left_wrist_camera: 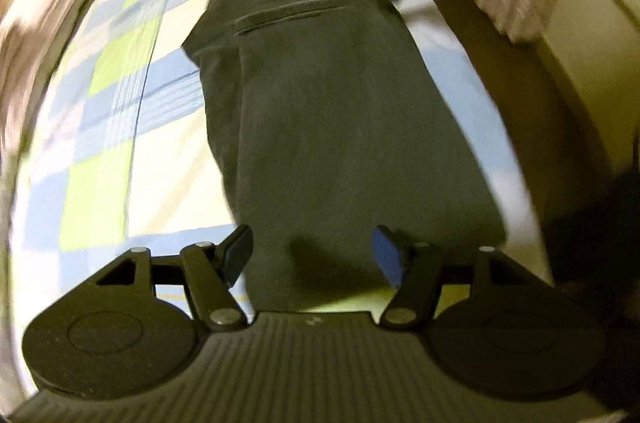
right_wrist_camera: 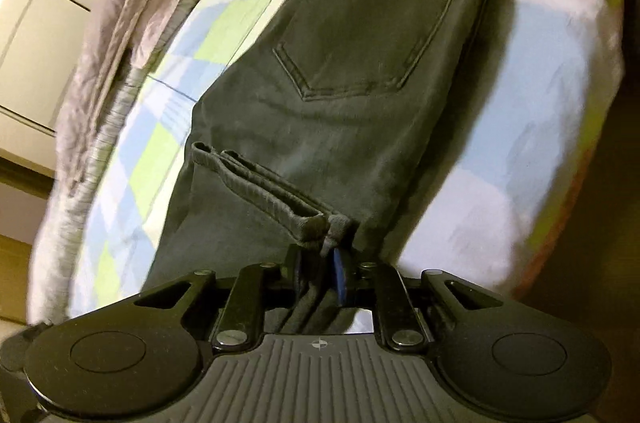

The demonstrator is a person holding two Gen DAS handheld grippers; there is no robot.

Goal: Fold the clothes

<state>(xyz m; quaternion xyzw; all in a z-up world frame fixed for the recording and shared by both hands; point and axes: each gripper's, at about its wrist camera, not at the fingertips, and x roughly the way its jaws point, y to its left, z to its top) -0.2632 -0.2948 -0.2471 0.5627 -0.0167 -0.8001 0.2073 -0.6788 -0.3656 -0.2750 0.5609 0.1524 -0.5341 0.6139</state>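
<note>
Dark grey denim trousers (left_wrist_camera: 328,111) lie along a blue-and-green checked bedsheet (left_wrist_camera: 120,95); above them the left gripper (left_wrist_camera: 312,255) hangs wide apart, holding nothing, the far edge blurred. Right wrist view: the right gripper (right_wrist_camera: 320,263) pinches both trouser hems (right_wrist_camera: 316,227); its fingertips are mostly hidden by cloth.

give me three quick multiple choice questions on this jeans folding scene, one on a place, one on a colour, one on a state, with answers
1. Where do the dark jeans lie?
A. on a checked bedspread
B. on a wooden floor
C. over a chair

2. Which colours are the bedspread squares?
A. red and black
B. green, blue and white
C. orange and purple

3. How is the right claw?
A. wide open, empty
B. out of view
C. shut on the jeans' hem

Answers:
1 A: patchwork cloth shows around the jeans in both views.
2 B: those squares show left of the jeans.
3 C: the folded hem is pinched between its pads; the left claw stands open.
</note>
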